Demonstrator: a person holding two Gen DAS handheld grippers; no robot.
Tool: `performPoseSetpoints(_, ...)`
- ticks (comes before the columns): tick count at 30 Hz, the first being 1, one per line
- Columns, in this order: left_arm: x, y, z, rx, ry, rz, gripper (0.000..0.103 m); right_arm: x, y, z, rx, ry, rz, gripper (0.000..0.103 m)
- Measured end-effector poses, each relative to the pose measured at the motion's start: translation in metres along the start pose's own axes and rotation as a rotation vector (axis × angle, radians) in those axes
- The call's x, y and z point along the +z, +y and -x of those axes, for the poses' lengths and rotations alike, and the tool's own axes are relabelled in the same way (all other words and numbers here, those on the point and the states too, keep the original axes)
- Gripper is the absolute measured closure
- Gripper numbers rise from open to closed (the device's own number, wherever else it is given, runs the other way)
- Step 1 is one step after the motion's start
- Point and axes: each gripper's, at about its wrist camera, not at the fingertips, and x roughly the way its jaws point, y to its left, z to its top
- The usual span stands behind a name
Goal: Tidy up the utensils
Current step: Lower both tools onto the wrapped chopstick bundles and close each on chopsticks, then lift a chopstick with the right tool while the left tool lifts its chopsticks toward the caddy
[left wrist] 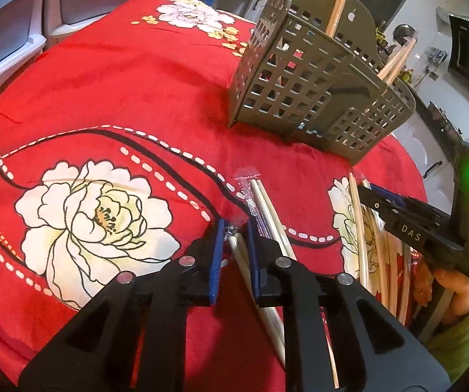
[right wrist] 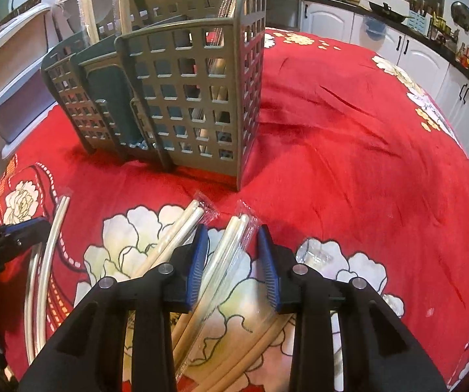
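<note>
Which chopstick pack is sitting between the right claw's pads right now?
The wrapped chopstick pack pointing toward the basket, between the right claw pads. The neighbouring pack lies outside the left pad.

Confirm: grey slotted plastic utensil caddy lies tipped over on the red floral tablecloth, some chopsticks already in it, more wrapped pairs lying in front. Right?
Not quite. The grey slotted plastic utensil caddy stands upright on the red floral tablecloth, as the right wrist view shows. Some chopsticks do stand in it, and wrapped pairs lie in front.

Red floral tablecloth under basket, wrapped chopsticks
</note>
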Motion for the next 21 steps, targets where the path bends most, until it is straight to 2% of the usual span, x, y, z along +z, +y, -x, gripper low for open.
performPoseSetpoints(8, 0.003, 0.006, 0.004, -0.032, -0.012, 0.046, 0.098, 0.005, -0.007, -0.002, 0.014, -0.013, -0.034, 0.085)
performPoseSetpoints(11, 0.005, 0.007, 0.009, -0.038, -0.026, 0.049, 0.099, 0.007, -0.012, 0.0, 0.047, -0.02, -0.073, 0.089)
performPoseSetpoints(12, 0.006, 0.008, 0.011, -0.039, -0.03, 0.049, 0.099, 0.007, -0.013, 0.001, 0.055, -0.023, -0.081, 0.094)
performPoseSetpoints(14, 0.008, 0.009, 0.016, -0.043, -0.047, 0.051, 0.099, 0.009, -0.016, 0.007, 0.094, -0.046, -0.108, 0.094)
performPoseSetpoints(21, 0.018, 0.012, 0.035, -0.046, -0.106, 0.063, 0.099, 0.013, -0.01, 0.033, 0.14, -0.114, -0.115, 0.096)
